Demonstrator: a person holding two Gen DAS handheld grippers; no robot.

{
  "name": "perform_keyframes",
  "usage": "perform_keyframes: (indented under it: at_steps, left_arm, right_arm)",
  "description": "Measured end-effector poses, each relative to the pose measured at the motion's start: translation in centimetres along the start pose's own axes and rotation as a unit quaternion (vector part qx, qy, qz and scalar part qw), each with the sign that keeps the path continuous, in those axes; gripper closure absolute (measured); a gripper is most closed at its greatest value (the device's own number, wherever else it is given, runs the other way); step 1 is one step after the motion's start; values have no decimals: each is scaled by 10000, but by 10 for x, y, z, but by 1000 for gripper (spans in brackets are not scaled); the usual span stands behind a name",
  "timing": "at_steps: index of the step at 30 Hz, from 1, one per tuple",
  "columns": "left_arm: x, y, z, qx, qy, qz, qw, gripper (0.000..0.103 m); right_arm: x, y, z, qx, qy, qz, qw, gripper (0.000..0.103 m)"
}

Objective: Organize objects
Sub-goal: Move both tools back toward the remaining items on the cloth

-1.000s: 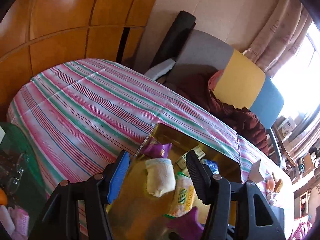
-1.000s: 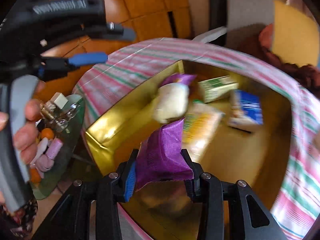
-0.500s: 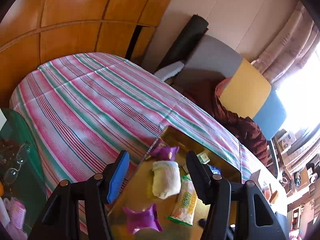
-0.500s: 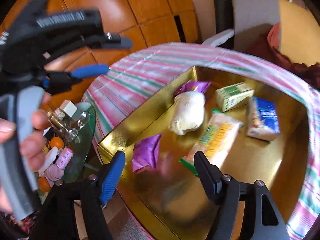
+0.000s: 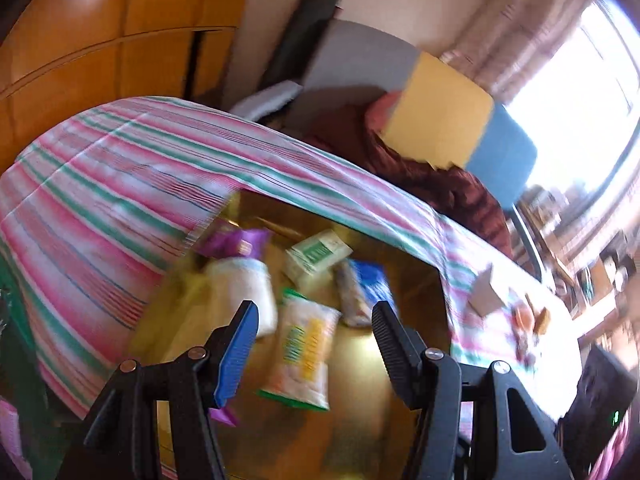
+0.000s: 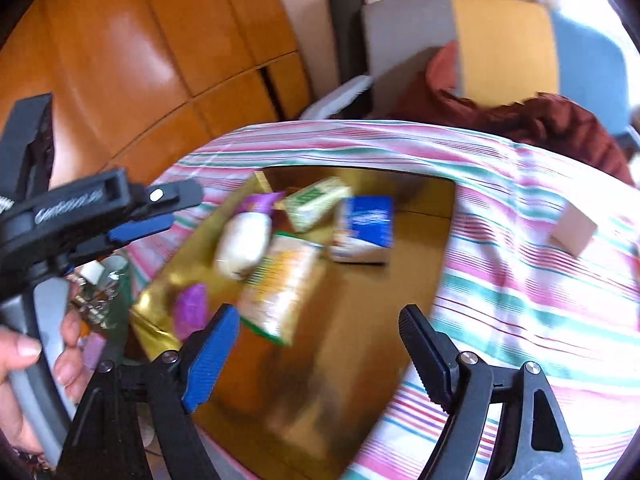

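**A:** What am I looking at from your end?

**B:** I've got both tools over the shallow gold tray with the shiny foil-like walls (image 6: pixel 154 320), which sits on the pink, green and white striped tablecloth (image 6: pixel 520 280). My right gripper (image 6: pixel 316 344) has its jaws opening, nothing between them. My left gripper (image 5: pixel 314 332) has its jaws apart too, empty, hanging above the packets.

**A:** What's in the tray?

**B:** A soft white rolled cloth bundle (image 6: pixel 244 244), a crinkly yellow-and-white snack bag with a green edge (image 6: pixel 280 284), a flat blue-and-white packet (image 6: pixel 364 228), a green-and-white carton with square corners (image 6: pixel 318 202), and two glossy purple wrappers: one crumpled purple wrapper at the tray's near left wall (image 6: pixel 191 312), one purple wrapper at the far corner behind the bundle (image 6: pixel 260 200). Everything's blurred, so I can't read any print.

**A:** Anything around it?

**B:** A small pale box (image 6: pixel 572 230) stands on the cloth to the right, apart from the tray. Beyond the table, a chair with grey, yellow and blue panels (image 6: pixel 504 40), dark red fabric (image 6: pixel 540 116) heaped on it, and glossy orange wooden panelling (image 6: pixel 140 60). In the right view, the left tool and the hand (image 6: pixel 24 364) gripping its grey handle block the lower left, partly covering a cluttered glass-topped stand (image 6: pixel 108 296).
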State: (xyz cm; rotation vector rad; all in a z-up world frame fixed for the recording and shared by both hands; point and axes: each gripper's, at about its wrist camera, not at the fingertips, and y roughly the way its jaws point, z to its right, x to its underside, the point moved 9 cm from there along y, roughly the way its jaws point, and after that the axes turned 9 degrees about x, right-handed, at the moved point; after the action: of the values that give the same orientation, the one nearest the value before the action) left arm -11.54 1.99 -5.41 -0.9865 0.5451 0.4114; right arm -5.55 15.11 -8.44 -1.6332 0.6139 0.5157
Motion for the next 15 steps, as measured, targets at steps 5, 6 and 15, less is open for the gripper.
perform_keyframes:
  at_steps: [5, 6, 15]
  left_arm:
    - [26, 14, 48, 378, 574, -267, 9973, 43]
    - [31, 16, 58, 462, 691, -315, 9960, 43]
    - [84, 30, 131, 1269, 1365, -832, 9789, 43]
  right_arm:
    - [14, -6, 53, 368, 384, -36, 9986, 20]
    - [18, -7, 62, 461, 434, -29, 9980, 20]
    - [52, -22, 150, 1151, 1065, -14, 9876, 20]
